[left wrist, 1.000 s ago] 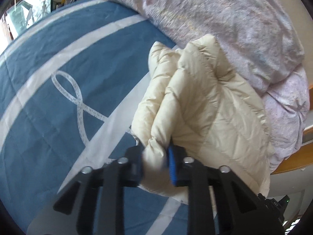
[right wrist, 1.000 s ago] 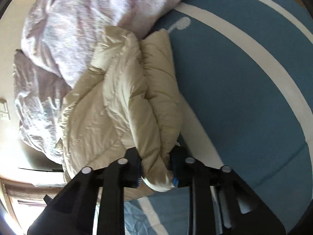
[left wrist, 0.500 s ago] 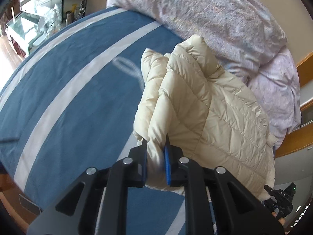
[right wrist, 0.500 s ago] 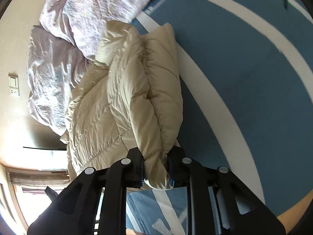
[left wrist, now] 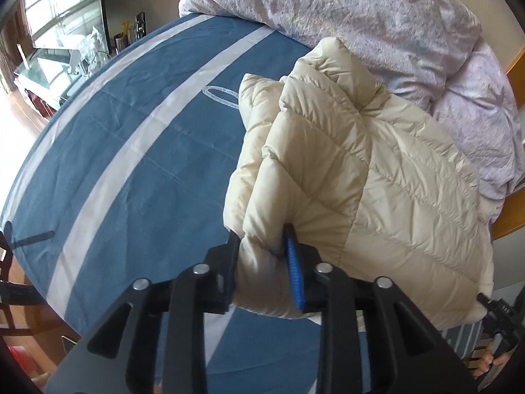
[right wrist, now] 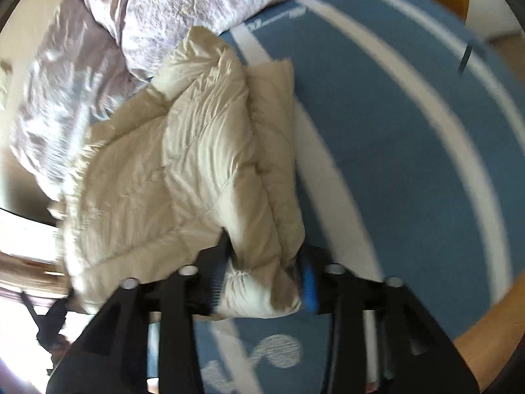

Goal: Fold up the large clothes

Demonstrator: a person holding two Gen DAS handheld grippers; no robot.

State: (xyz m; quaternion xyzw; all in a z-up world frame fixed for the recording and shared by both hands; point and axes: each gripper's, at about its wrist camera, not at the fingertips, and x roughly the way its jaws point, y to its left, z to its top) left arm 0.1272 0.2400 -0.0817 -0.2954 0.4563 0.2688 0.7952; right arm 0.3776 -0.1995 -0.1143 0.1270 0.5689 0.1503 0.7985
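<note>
Lying folded on a bed (left wrist: 137,151) with a blue cover striped in white: a cream quilted puffer jacket (left wrist: 377,170), its far end at twelve o'clock touching a heap of crumpled lilac bedding (left wrist: 377,26). Gripping one near corner of the jacket at six o'clock: the left hand-held gripper (left wrist: 262,262), jaws having just been opening, padding still bulging between them and touching both blue pads. Holding the other near corner (right wrist: 262,282) in the blurred right wrist view: the right hand-held gripper (right wrist: 265,279), jaws likewise having just been widening, fabric filling the gap. Showing at five o'clock in the left view: fingers on the other tool.
</note>
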